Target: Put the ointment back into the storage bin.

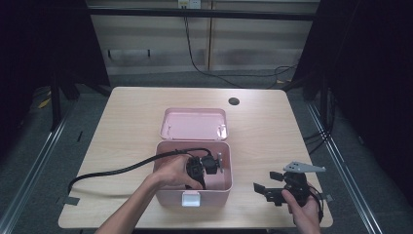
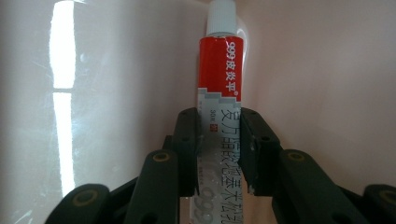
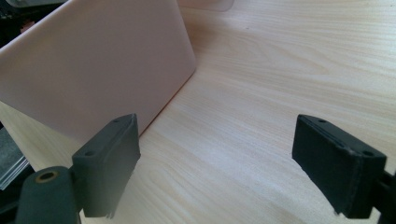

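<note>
Tube (image 2: 219, 100) sat clamped between my left gripper's (image 2: 219, 154) jaws, the pads pressing its lower, flattened end from both sides while its white cap pointed away toward the pink wall. From the high view I had that gripper (image 1: 202, 168) down inside the box (image 1: 226, 183), my left hand (image 1: 173, 170) on it, its cable trailing off left across the table (image 1: 122, 122). The box's lid (image 1: 194, 123) lay open behind it, inside up. My right gripper (image 1: 265, 187) I held over the table just right of the box, apart from it, jaws spread wide with nothing between them. In its own view the box's outer wall (image 3: 102, 65) stood just beyond its left jaw.
</note>
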The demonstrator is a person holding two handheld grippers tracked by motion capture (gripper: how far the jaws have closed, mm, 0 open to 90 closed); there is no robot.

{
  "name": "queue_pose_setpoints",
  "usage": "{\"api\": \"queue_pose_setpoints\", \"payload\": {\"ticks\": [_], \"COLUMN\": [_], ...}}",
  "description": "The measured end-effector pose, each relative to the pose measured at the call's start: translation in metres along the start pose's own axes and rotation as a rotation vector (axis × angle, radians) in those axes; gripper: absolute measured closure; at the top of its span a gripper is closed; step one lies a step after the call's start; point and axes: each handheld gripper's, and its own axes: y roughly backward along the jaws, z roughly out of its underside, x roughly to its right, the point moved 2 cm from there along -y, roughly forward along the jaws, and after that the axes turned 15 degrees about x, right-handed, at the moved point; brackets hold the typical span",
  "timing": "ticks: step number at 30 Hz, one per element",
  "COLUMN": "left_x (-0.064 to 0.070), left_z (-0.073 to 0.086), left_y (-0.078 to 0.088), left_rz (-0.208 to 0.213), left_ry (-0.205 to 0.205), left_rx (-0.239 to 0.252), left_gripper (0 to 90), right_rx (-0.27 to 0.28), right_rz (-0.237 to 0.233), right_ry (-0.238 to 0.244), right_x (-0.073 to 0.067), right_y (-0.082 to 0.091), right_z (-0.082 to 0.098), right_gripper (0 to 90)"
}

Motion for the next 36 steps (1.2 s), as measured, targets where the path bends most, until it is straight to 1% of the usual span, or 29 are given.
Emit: {"api": "queue_pose_setpoints", "payload": {"ticks": [2, 3, 5, 11, 13, 15, 17, 19, 20, 22, 23, 26, 27, 28, 30, 32, 33, 34, 35, 36], "left_x": [-0.001, -0.002, -0.003, -0.004, -0.004, -0.004, -0.005, -0.007, -0.009, -0.011, -0.012, -0.013, -0.012, -0.01, -0.007, -0.005, -0.004, -0.004, -0.004, -0.002], "left_z": [0.0, 0.001, 0.001, 0.003, 0.002, 0.003, 0.003, 0.004, 0.005, 0.007, 0.009, 0.011, 0.009, 0.008, 0.006, 0.003, 0.002, 0.002, 0.001, 0.001], "left_y": [-0.001, -0.003, -0.003, -0.004, -0.003, -0.003, -0.003, 0.0, 0.002, 0.006, 0.009, 0.015, 0.018, 0.02, 0.024, 0.03, 0.033, 0.036, 0.041, 0.043], "left_rz": [0.008, 0.006, 0.006, 0.002, 0.011, 0.001, -0.005, -0.021, -0.026, -0.036, -0.048, -0.054, -0.056, -0.06, -0.052, -0.067, -0.062, -0.062, -0.077, -0.073], "left_ry": [0.003, 0.012, 0.019, 0.023, 0.03, 0.029, 0.036, 0.062, 0.066, 0.091, 0.097, 0.109, 0.107, 0.096, 0.095, 0.085, 0.084, 0.081, 0.072, 0.081], "left_rx": [-0.004, 0.001, -0.01, -0.006, -0.003, -0.016, -0.013, 0.024, 0.032, 0.053, 0.066, 0.112, 0.128, 0.136, 0.147, 0.155, 0.165, 0.178, 0.196, 0.217], "left_gripper": [70.0, 70.0, 70.0, 69.0, 66.4, 63.6, 61.5, 59.0, 58.1, 54.0, 53.0, 51.0, 49.6, 50.0, 49.5, 48.2, 48.1, 47.6, 47.5, 47.7], "right_rx": [0.0, 0.0, 0.003, 0.0, 0.0, 0.0, -0.003, 0.002, 0.0, 0.001, 0.0, -0.002, -0.001, -0.002, -0.002, -0.002, -0.003, -0.002, -0.001, -0.002], "right_rz": [0.001, 0.0, -0.003, -0.001, 0.001, -0.001, 0.001, -0.002, -0.002, -0.002, -0.002, 0.001, 0.0, -0.002, 0.0, 0.0, 0.0, 0.001, 0.0, 0.0], "right_ry": [0.0, -0.001, 0.0, 0.002, 0.003, 0.0, -0.001, 0.003, -0.001, 0.001, -0.002, -0.003, -0.001, -0.002, -0.002, -0.002, -0.002, -0.002, -0.001, -0.003], "right_x": [0.0, 0.0, 0.0, 0.0, 0.0, 0.0, 0.0, 0.0, 0.0, 0.0, 0.0, 0.0, 0.0, 0.0, 0.0, 0.0, 0.0, 0.0, 0.0, 0.0], "right_y": [0.0, 0.0, 0.0, 0.0, 0.0, 0.0, 0.0, 0.0, 0.0, 0.0, 0.0, -0.001, -0.001, -0.001, -0.001, -0.001, -0.001, -0.001, -0.001, -0.001], "right_z": [0.0, 0.0, 0.0, 0.0, 0.0, 0.0, 0.0, 0.0, 0.0, 0.0, 0.0, 0.0, 0.0, 0.0, 0.0, 0.0, 0.0, 0.0, 0.0, 0.0], "right_gripper": [14.9, 14.9, 14.9, 14.9, 14.9, 14.9, 14.9, 14.9, 14.9, 14.9, 14.9, 14.9, 14.9, 14.9, 14.9, 14.9, 14.9, 14.9, 14.9, 14.9]}}
